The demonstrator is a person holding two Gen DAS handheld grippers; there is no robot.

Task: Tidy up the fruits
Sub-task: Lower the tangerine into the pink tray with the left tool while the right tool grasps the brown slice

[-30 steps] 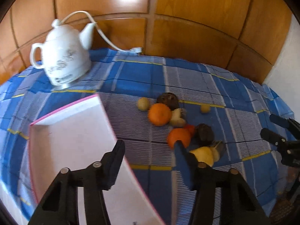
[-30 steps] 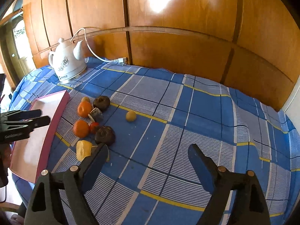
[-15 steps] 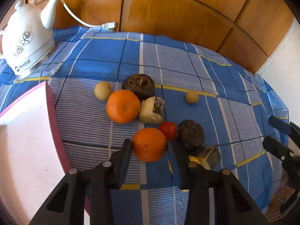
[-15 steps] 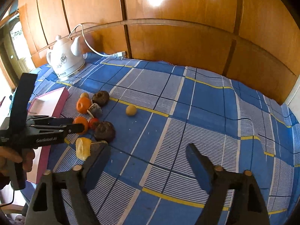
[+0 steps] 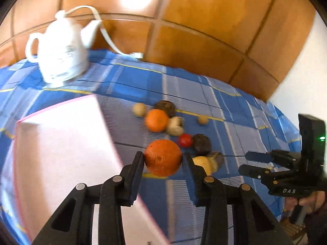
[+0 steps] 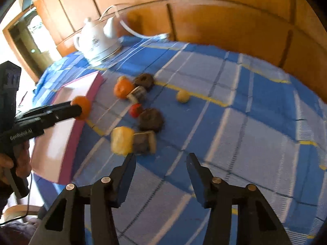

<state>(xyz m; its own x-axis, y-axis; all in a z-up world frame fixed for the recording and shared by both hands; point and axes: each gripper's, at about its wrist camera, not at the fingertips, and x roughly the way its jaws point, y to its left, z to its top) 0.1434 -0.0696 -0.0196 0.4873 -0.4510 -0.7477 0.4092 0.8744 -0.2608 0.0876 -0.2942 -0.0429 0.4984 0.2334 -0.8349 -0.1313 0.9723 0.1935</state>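
My left gripper point(image 5: 163, 158) is shut on an orange point(image 5: 163, 157), lifted off the blue checked cloth. In the right wrist view that orange point(image 6: 82, 106) hangs by the near edge of the pink tray point(image 6: 53, 143). My right gripper point(image 6: 160, 157) hovers low over the cloth, its jaws closing with nothing between them. Just beyond its tips lie a yellow fruit point(image 6: 121, 140) and a brown-skinned piece point(image 6: 144, 143). A second orange point(image 6: 122, 88), a small red fruit point(image 6: 135, 110) and a dark brown fruit point(image 6: 151, 119) sit further back.
A white kettle point(image 5: 61, 59) with its cord stands at the back left by the wooden wall. The pink tray point(image 5: 61, 143) fills the left of the table. A small pale round fruit point(image 6: 183, 96) lies apart to the right. A hand point(image 6: 12, 163) grips the left tool.
The left gripper closed on the near orange and drew it up and back toward the tray. The right gripper's jaws narrowed, and it dropped closer to the yellow fruit.
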